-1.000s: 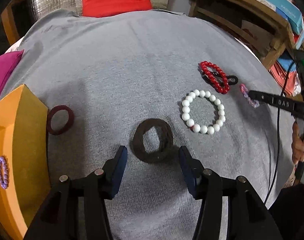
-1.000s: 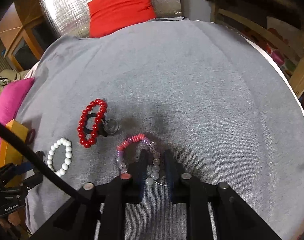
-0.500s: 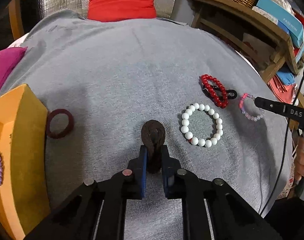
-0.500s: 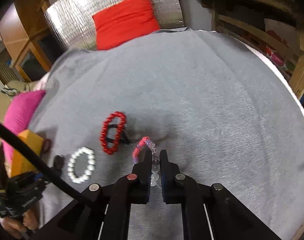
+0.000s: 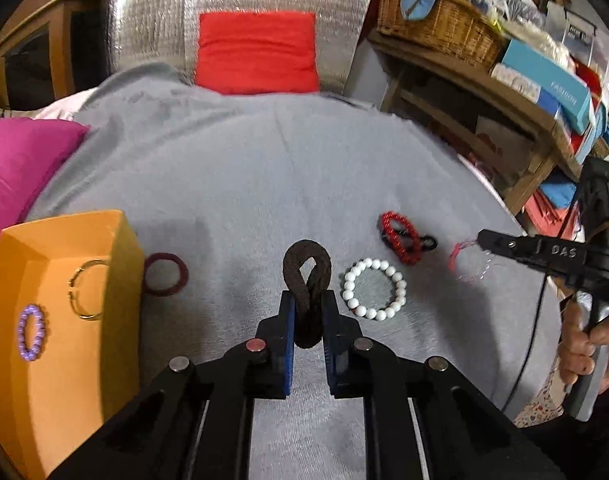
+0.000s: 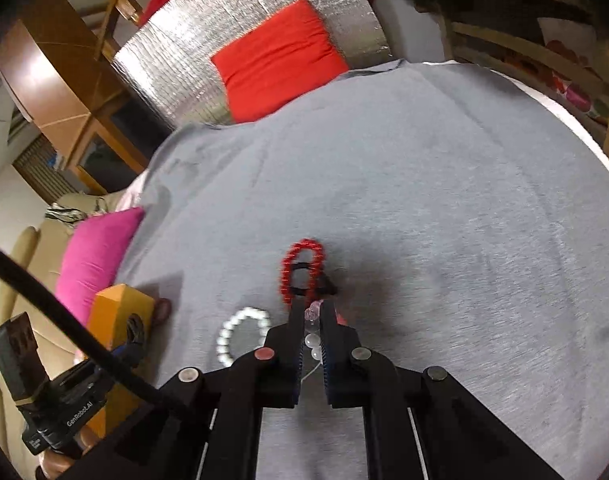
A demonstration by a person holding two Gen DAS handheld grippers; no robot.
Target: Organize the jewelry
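Your left gripper [image 5: 308,320] is clamped on the soft dark-brown fabric hair tie [image 5: 307,280], squashed into a loop, right of the orange cardboard box [image 5: 64,360]. Right gripper [image 6: 310,340] pinches the pink-and-clear beaded bracelet [image 6: 313,336]: light, slippery, so grip across the beads.

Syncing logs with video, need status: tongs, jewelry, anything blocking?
Left tongs shut on dark brown ring. Right tongs shut on pink-clear bead bracelet. Both lifted clear. Orange box left, path open.

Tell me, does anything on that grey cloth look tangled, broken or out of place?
Nothing looks broken. One oddity: the red beaded bracelet lies overlapping a black looped band instead of apart like the white beaded bracelet. The dark brown fabric ring looks folded only because the left gripper pinches it.
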